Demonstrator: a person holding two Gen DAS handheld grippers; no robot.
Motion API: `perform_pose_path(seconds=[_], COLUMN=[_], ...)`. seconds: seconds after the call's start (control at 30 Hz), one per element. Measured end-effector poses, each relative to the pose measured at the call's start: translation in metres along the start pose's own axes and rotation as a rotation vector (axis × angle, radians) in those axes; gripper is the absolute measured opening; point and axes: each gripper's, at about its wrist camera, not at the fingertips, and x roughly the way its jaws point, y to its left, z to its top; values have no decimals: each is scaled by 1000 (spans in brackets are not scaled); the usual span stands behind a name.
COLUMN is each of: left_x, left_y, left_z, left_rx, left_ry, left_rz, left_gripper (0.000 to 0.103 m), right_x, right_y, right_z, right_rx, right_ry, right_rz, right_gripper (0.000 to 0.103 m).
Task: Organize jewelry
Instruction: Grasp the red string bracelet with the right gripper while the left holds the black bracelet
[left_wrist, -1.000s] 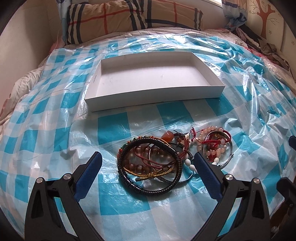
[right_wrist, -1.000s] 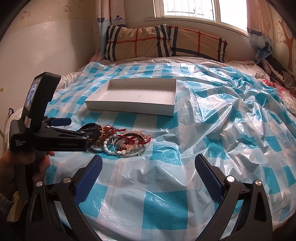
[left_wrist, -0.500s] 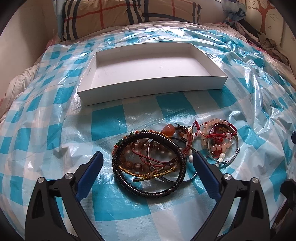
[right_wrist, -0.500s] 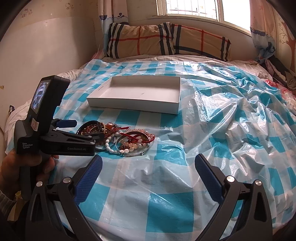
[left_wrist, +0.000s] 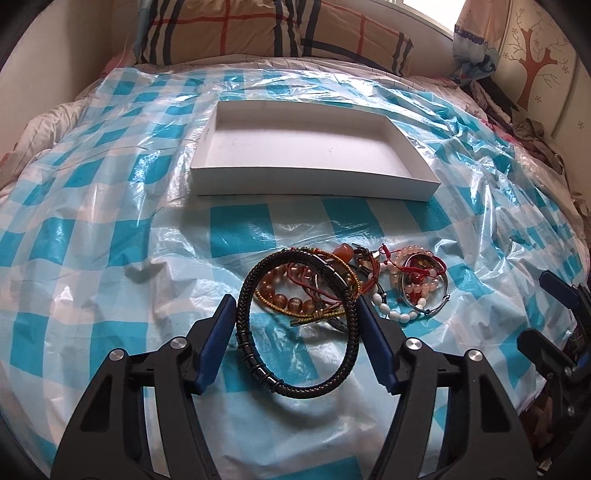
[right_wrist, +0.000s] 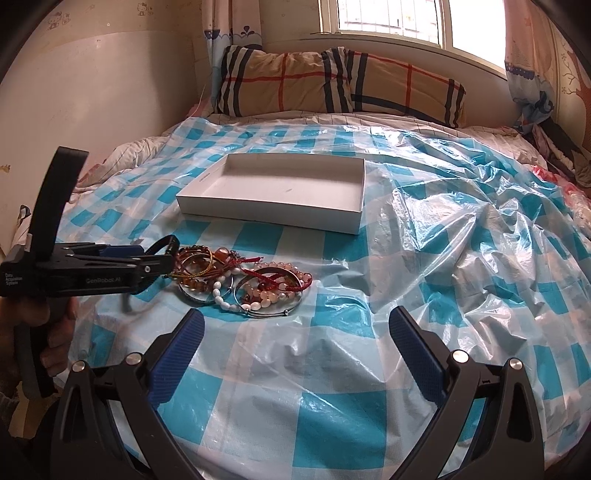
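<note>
A: Now, from the left wrist: where does the jewelry lie?

B: Heaped on the checked plastic sheet (left_wrist: 110, 236) over the bed, well short of the white box (left_wrist: 310, 184). Mixed bracelets (left_wrist: 406, 280) tangled together: amber beads, red cord, pale pink beads, a thin metal bangle.

A: And the left gripper (left_wrist: 294, 303)?

B: Straddling the black braided bracelet (left_wrist: 243, 325) at the near edge of the heap. Jaws just been closing, blue pads now pressing on both sides of that loop, squeezing it into an oval. Far end of the loop resting over the amber beads.

A: Anything in the box?

B: Only its bare white floor. Beyond it, a plaid pillow (left_wrist: 258, 29) against the wall.

A: Right. Over to the right wrist, then.

B: Right gripper (right_wrist: 296, 315) hanging over bare sheet (right_wrist: 443, 258), jaws spread wide, gripping nothing. Heap of bracelets (right_wrist: 258, 284) just ahead and a little left of the tips.

A: Left tool visible from there?

B: Yes, left gripper (right_wrist: 162, 264) reaching in from the left edge, held in a hand (right_wrist: 55, 332). Black braided bracelet (right_wrist: 166, 243) caught at its tip, one arc standing up off the sheet.

A: And the box?

B: White box (right_wrist: 266, 216) farther up the bed, behind the heap, apart from it. Plaid pillow (right_wrist: 332, 81) under a bright window (right_wrist: 388, 18).
</note>
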Motion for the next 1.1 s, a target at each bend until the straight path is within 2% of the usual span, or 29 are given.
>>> perform_pose_path(seconds=[0.27, 0.53, 0.6, 0.73, 0.77, 0.8, 0.87, 0.9, 0.93, 1.1], left_x=[-27, -30, -30, -30, -30, -30, -30, -30, -30, -33], left_y=[9, 11, 10, 10, 10, 11, 11, 12, 12, 11], left_z=[-17, -20, -19, -17, -17, -17, -16, -16, -16, -15], left_rx=[-25, -25, -26, -27, -27, -29, -29, -30, -31, -28], left_ry=[-22, -29, -33, -36, -36, -38, -39, -40, -41, -46], left_rz=[17, -4, -11, -19, -20, -21, -23, -23, -24, -31], left_gripper=[63, 63, 63, 63, 63, 63, 63, 63, 63, 63], right_x=[30, 77, 89, 115, 120, 124, 128, 129, 128, 112], right_y=[4, 18, 25, 33, 33, 31, 27, 25, 22, 0], right_z=[17, 36, 39, 40, 40, 40, 42, 44, 46, 52], right_rx=[-69, -182, -221, -277, -278, -270, -247, -235, -216, -46], right_ry=[27, 88, 107, 161, 176, 186, 189, 187, 184, 140], right_rz=[18, 89, 95, 101, 107, 123, 152, 160, 172, 272], right_gripper=[96, 95, 93, 71, 59, 53, 28, 22, 8, 5])
